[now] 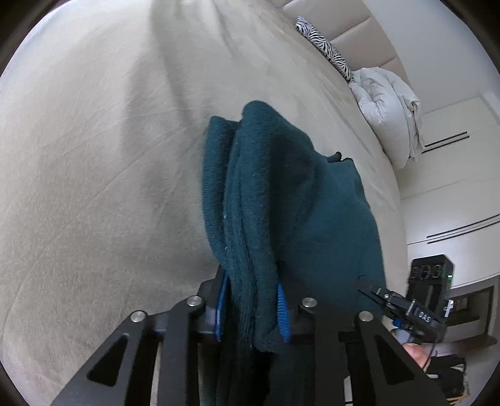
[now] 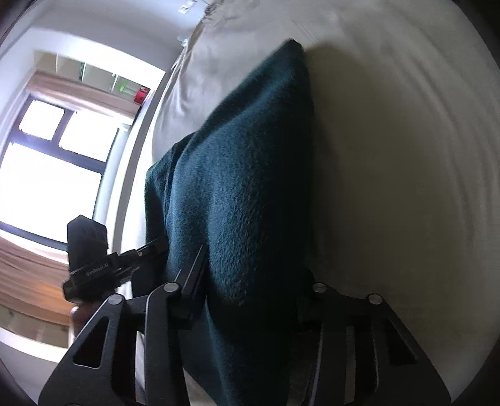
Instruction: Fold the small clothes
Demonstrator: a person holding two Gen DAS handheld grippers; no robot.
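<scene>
A dark teal fleece garment (image 1: 281, 193) hangs bunched above the beige bed sheet (image 1: 93, 156). My left gripper (image 1: 251, 309) is shut on a thick fold of it between its blue pads (image 1: 282, 307). My right gripper (image 2: 250, 299) is shut on another edge of the same garment (image 2: 237, 175), which drapes over its fingers and hides the tips. The right gripper also shows at the right edge of the left wrist view (image 1: 406, 307). The left gripper also shows at the left of the right wrist view (image 2: 93, 259).
A zebra-print pillow (image 1: 322, 43) and a white duvet (image 1: 387, 106) lie at the bed's far side by the padded headboard (image 1: 353, 28). White cabinets (image 1: 453, 187) stand beyond. A bright window (image 2: 47, 162) with curtains is beside the bed.
</scene>
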